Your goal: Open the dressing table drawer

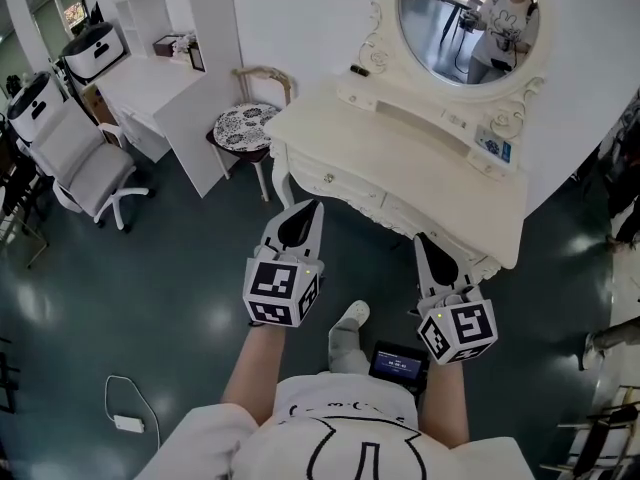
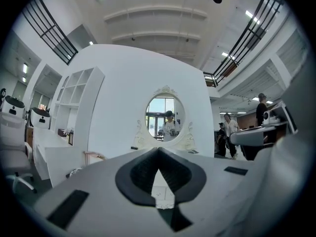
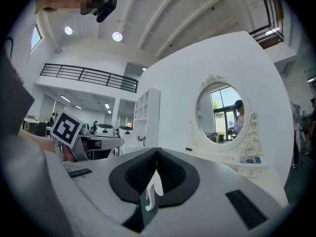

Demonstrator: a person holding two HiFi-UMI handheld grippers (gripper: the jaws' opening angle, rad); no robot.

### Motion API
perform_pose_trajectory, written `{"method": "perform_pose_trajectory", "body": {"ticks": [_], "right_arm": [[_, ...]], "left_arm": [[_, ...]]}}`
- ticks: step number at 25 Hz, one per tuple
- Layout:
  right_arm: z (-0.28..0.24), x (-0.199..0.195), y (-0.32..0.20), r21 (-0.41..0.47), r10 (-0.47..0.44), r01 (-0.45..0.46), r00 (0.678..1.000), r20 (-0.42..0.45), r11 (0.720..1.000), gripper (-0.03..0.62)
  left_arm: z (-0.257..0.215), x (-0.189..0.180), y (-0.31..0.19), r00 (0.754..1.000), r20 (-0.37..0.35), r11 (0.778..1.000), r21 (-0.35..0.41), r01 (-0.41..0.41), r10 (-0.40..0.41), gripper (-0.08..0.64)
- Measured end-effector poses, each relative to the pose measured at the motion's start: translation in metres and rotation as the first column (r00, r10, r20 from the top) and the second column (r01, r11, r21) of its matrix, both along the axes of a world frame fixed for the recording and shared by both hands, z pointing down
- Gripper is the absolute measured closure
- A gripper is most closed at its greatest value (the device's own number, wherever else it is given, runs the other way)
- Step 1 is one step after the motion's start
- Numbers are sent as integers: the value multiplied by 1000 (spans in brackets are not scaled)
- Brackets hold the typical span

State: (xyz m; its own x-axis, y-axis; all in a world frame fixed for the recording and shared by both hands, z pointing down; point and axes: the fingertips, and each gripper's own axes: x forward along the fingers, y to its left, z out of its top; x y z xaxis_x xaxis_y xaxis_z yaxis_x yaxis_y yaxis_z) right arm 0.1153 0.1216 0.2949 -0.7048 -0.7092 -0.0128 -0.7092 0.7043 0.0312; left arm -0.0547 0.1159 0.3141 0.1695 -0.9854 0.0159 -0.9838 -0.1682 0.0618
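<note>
Ok, drawer [image 1: 345, 186] in dressing table front under worktop [image 1: 400, 153] is shut, contents not visible. Left tongs [image 1: 305, 208] and right tongs [image 1: 425, 240] both pressed together, nothing between, level, facing drawer front, apart from it.

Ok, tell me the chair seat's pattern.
Chair seat: black-and-white ornate print, clearest in the head view.

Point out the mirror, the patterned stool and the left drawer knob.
mirror [image 1: 465, 20]: head view, the glass.
patterned stool [image 1: 245, 125]: head view, seat middle.
left drawer knob [image 1: 329, 179]: head view, knob itself.
</note>
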Motion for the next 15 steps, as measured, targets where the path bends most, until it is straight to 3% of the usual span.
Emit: {"method": "perform_pose_trajectory", "body": {"ticks": [15], "right_arm": [[4,-15,-100,-8,-12,12,1000,3,1000,603]], "left_arm": [[3,-10,-95,1000,9,1000,-4,-1,1,540]]}}
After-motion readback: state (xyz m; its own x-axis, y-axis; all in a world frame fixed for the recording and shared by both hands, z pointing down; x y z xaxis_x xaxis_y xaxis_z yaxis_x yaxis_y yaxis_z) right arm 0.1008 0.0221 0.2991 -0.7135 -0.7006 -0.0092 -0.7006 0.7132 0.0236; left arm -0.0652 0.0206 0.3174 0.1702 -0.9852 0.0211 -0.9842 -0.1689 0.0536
